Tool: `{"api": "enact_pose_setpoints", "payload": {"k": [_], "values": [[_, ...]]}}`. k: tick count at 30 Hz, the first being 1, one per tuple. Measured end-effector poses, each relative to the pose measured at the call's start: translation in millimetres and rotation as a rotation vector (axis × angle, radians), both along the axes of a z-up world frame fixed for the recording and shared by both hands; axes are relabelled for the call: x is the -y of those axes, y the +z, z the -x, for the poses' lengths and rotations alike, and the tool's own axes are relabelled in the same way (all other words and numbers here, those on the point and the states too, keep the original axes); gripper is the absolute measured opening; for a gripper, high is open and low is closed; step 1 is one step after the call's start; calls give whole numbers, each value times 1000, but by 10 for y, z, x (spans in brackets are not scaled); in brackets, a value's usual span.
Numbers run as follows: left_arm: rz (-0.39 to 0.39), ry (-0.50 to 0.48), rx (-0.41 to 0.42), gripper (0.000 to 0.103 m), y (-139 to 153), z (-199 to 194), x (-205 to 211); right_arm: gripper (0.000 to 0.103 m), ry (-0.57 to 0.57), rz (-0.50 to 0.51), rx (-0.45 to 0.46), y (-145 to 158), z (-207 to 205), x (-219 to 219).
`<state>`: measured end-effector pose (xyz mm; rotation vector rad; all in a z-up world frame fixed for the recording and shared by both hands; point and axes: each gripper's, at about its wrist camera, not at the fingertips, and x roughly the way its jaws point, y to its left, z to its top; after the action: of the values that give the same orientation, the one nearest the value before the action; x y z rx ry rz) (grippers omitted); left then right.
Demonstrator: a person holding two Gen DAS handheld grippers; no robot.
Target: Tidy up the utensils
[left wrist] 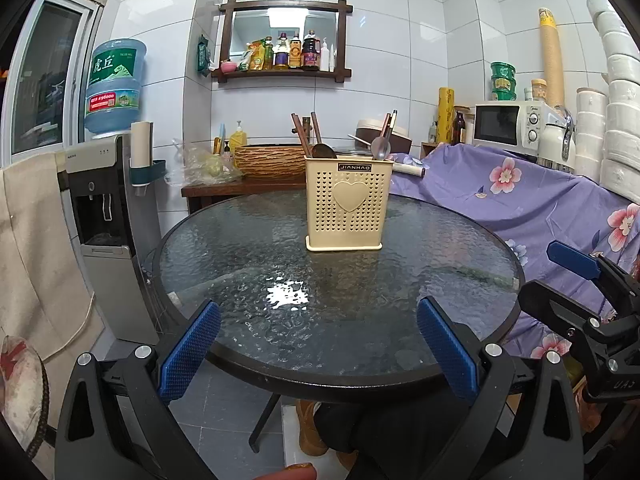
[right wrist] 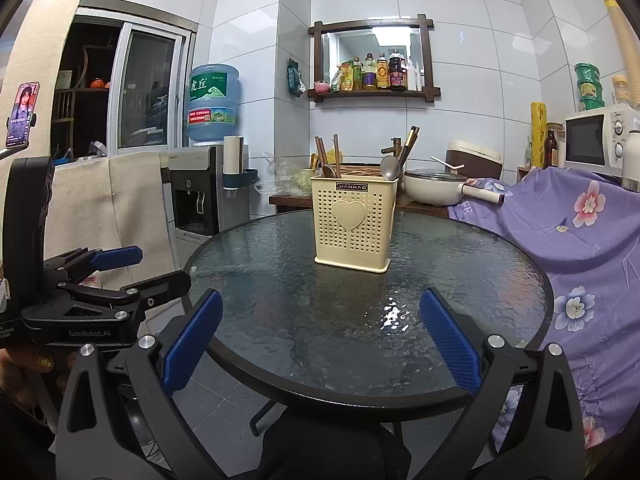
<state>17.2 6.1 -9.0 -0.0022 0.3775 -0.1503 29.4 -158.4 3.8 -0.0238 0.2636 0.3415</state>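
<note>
The left gripper (left wrist: 318,344) hangs at the near rim of the round glass table (left wrist: 224,248) with jaws wide and empty; further right, past the table's centre, the cream utensil holder (left wrist: 347,204) stands upright with its heart face toward both cameras, and the right gripper (right wrist: 320,340) is likewise spread wide and holding nothing. The holder carries 2 spoons (right wrist: 390,168) bowl-up and brown chopsticks (left wrist: 304,136), long axes near vertical, leaning outward. Risk, as judged: tugging 1 leaning utensil sideways could tip the light holder or slide it on glass.
</note>
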Motion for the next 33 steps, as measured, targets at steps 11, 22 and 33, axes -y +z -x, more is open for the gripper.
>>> {"api": "enact_pose_setpoints", "payload": {"k": [11,22,33], "values": [[-6,0,0,97,-12,-4,-7,97,-1,1,-1,-1,-1,3],[-4,0,1,97,-16,-7,-17,97,-3,-3,-5,-8,-14,7],[-7,1,1,97,-13,-5,-11,97,-4,-3,-6,-7,-19,9]]}}
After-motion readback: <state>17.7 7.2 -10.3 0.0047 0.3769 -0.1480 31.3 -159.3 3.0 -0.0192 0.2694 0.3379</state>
